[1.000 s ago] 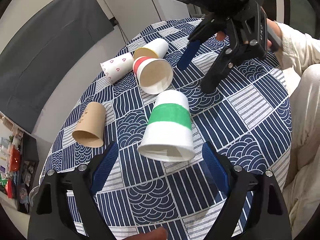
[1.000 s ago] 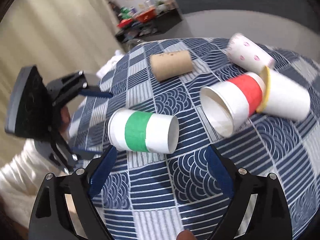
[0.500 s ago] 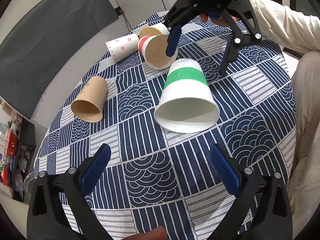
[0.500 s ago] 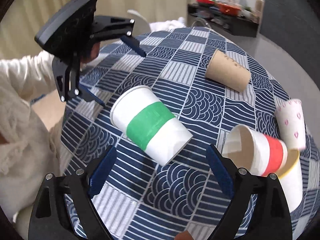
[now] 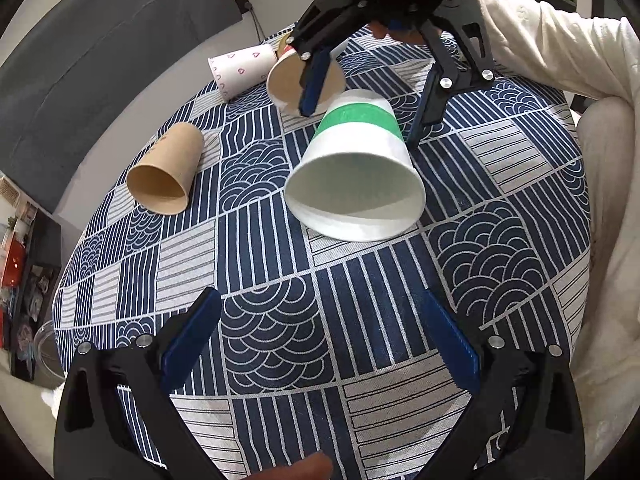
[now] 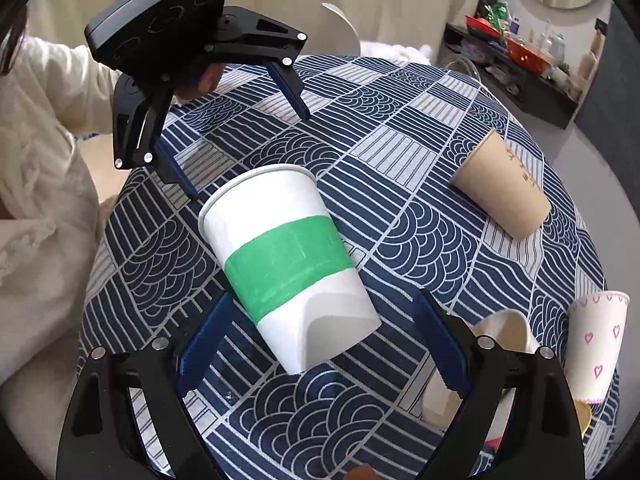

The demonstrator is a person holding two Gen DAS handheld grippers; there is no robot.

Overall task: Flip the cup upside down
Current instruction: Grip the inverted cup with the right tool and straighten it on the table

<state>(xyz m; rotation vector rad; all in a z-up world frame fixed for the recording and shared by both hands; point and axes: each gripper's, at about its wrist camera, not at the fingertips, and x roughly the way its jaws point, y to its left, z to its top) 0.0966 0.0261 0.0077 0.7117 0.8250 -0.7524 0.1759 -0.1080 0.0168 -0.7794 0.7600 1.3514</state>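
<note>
A white paper cup with a green band [image 5: 356, 160] lies on its side on the blue patterned tablecloth, its mouth toward my left gripper. My left gripper [image 5: 320, 336] is open and empty, short of the cup's mouth. My right gripper [image 6: 320, 336] is open, its fingers on either side of the cup's base end [image 6: 296, 276]; I cannot tell if they touch it. In the left wrist view the right gripper [image 5: 364, 96] straddles the far end of the cup. In the right wrist view the left gripper [image 6: 244, 144] hangs open beyond the cup's mouth.
A brown cup [image 5: 166, 172] lies on its side to the left. A heart-print cup [image 5: 240, 70] and a red-banded cup [image 5: 296, 80] lie at the far side, with a yellow-rimmed cup [image 6: 582, 416] beside them. The round table's edge [image 5: 80, 264] curves close by.
My right gripper has moved down over the green-banded cup's base end. My left gripper has drawn back from the cup's mouth. The cup has not visibly left its spot.
</note>
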